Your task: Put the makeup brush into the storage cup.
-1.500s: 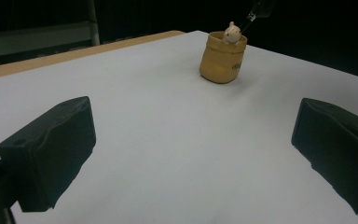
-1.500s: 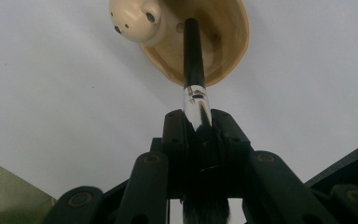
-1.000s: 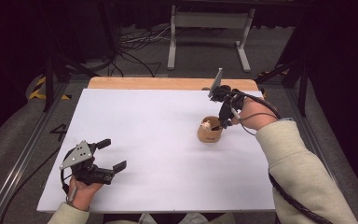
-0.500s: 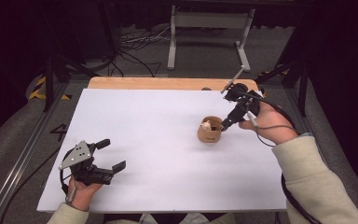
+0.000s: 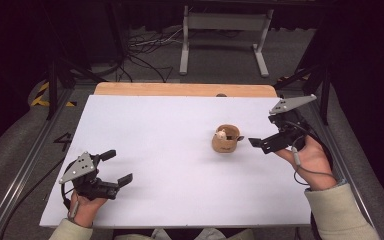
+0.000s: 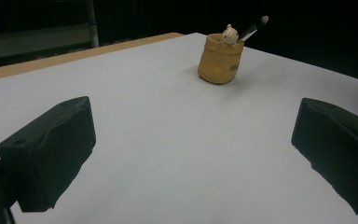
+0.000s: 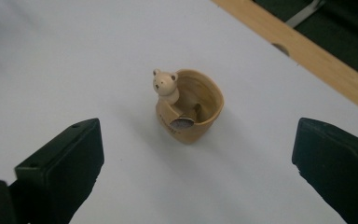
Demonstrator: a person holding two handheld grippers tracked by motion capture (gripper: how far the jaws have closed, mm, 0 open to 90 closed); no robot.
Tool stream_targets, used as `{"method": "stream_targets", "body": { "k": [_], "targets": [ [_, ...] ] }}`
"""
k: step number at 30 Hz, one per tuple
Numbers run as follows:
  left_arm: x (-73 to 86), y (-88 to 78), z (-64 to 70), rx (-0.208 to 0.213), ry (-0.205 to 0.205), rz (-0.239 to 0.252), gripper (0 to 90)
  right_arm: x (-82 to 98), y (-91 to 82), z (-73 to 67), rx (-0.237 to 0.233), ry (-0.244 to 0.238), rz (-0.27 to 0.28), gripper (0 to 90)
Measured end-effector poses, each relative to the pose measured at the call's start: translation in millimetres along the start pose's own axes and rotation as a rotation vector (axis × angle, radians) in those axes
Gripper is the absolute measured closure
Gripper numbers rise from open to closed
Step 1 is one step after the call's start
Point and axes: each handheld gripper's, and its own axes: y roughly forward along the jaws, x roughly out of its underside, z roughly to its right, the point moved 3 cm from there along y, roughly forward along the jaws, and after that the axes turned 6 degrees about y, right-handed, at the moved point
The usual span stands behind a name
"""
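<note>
Closest to me, at the near left corner of the white desk (image 5: 180, 150), the left tongs (image 5: 117, 170) sit low in the person's left hand (image 5: 82, 205), jaws spread wide apart with nothing between them. Over on the right side, a little farther in, the right tongs (image 5: 260, 142) are held off the desk surface in the right hand (image 5: 310, 160), their jaws likewise wide apart and empty, pointing toward the little tan cup (image 5: 226, 139) just to their left without touching it. That cup stands upright right of the desk's middle, well apart from the left tongs. A small pale bear figure (image 7: 166, 85) perches at its rim, and from the right gripper view I can see down inside: a small round, greyish, coin-like piece (image 7: 182, 123) lies against the inner wall, though what it is I cannot say. The print on the cup's side (image 6: 233, 67) is too small to read. Beyond the white sheet a strip of bare wood (image 5: 180, 89) runs along the far edge, and past that the floor cables (image 5: 145, 50) fade into darkness.
</note>
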Motion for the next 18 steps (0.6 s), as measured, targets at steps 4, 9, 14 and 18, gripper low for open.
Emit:
{"method": "stream_targets", "body": {
  "k": [4,9,14,18],
  "targets": [
    [0.6,-1.9,-0.7,0.003,-0.003,0.003,0.4,16.7,-2.2,-1.2,0.009,-0.006,0.097,0.0],
    [2.1,-5.4,-2.0,-0.004,-0.011,0.008,0.3,39.2,0.5,-0.5,0.003,0.010,0.214,0.0],
    [3.1,-8.3,-2.6,-0.003,-0.016,0.017,0.3,57.5,1.9,1.9,0.006,0.032,0.341,0.0],
    [4.2,-10.2,-2.8,-0.002,-0.015,0.015,0.3,68.9,1.4,2.7,0.029,0.013,0.451,0.0]
  ]
}}
